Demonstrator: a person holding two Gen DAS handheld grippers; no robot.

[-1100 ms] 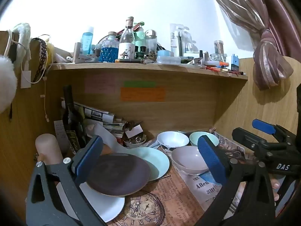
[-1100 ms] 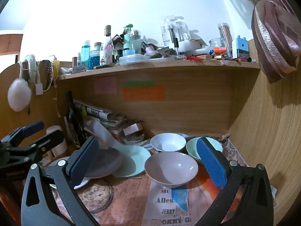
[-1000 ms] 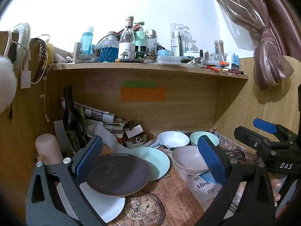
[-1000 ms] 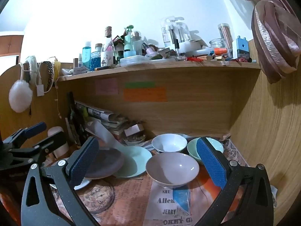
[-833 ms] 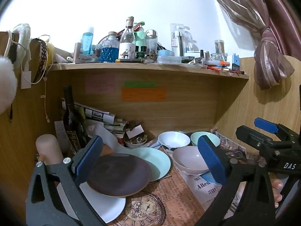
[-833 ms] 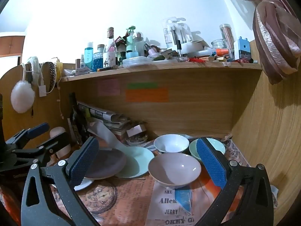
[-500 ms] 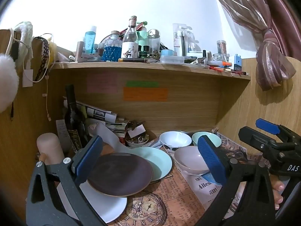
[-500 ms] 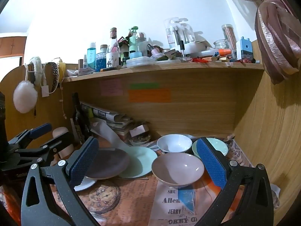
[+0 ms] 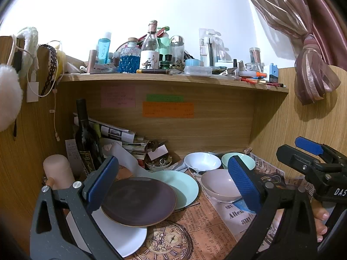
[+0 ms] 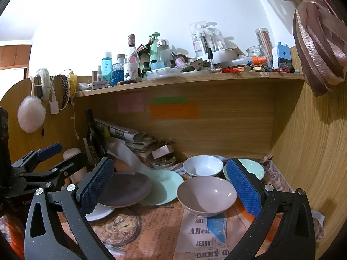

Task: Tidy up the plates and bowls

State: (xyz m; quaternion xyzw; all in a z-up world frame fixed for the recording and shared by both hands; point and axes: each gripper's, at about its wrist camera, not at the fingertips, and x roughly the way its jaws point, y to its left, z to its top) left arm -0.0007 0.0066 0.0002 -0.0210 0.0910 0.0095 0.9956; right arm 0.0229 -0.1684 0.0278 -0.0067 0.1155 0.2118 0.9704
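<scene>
A dark purple plate [image 9: 138,201] overlaps a white plate [image 9: 121,236] and a mint plate [image 9: 184,186] on the newspaper-covered desk. To their right stand a mauve bowl [image 9: 219,186], a white bowl [image 9: 201,162] and a mint bowl [image 9: 249,162]. In the right wrist view the mauve bowl [image 10: 206,195] is nearest, with the white bowl [image 10: 201,165], mint bowl [image 10: 256,171], purple plate [image 10: 125,188] and mint plate [image 10: 164,186] behind. My left gripper [image 9: 171,184] and right gripper [image 10: 171,186] are both open and empty, held back from the dishes.
A dark wine bottle [image 9: 86,136], stacked papers [image 9: 121,136] and a small dish of trinkets [image 9: 158,164] crowd the back left. A pink cylinder [image 9: 57,171] stands at the left. The shelf [image 9: 173,80] above carries bottles and clutter. Wooden walls close both sides.
Both grippers have drifted slightly back and to the left, so the dishes sit a little further right in view. Both stay open. Nothing on the desk has moved.
</scene>
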